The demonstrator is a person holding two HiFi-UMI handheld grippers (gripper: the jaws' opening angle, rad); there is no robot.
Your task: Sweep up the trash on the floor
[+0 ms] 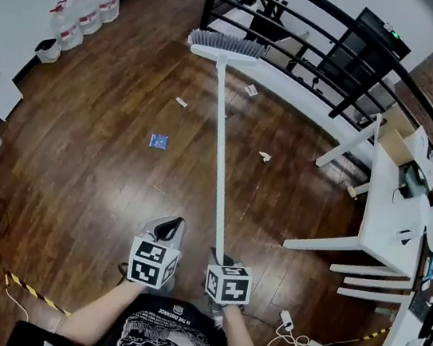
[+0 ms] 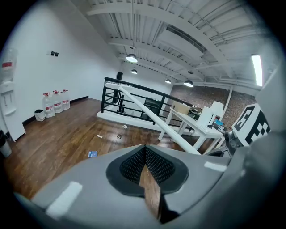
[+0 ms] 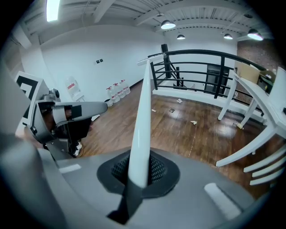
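A broom with a long white handle (image 1: pixel 221 153) reaches away from me, its grey bristle head (image 1: pixel 226 45) near the far railing and seemingly lifted off the wooden floor. My right gripper (image 1: pixel 219 261) is shut on the handle's near end (image 3: pixel 142 120). Just left of it, my left gripper (image 1: pixel 170 226) is shut with nothing in its jaws. Trash lies scattered on the floor: a blue packet (image 1: pixel 157 141), a white scrap (image 1: pixel 181 102), another scrap (image 1: pixel 251 89) by the railing base, and a crumpled paper (image 1: pixel 265 156). The blue packet (image 2: pixel 92 154) also appears in the left gripper view.
A black railing (image 1: pixel 303 28) on a white base bounds the far side. Large water bottles (image 1: pixel 83 11) stand along the left wall. A white table (image 1: pixel 392 211) and white chairs (image 1: pixel 327 245) crowd the right. Cables and a plug (image 1: pixel 287 324) lie near my feet, striped tape (image 1: pixel 30 287) at left.
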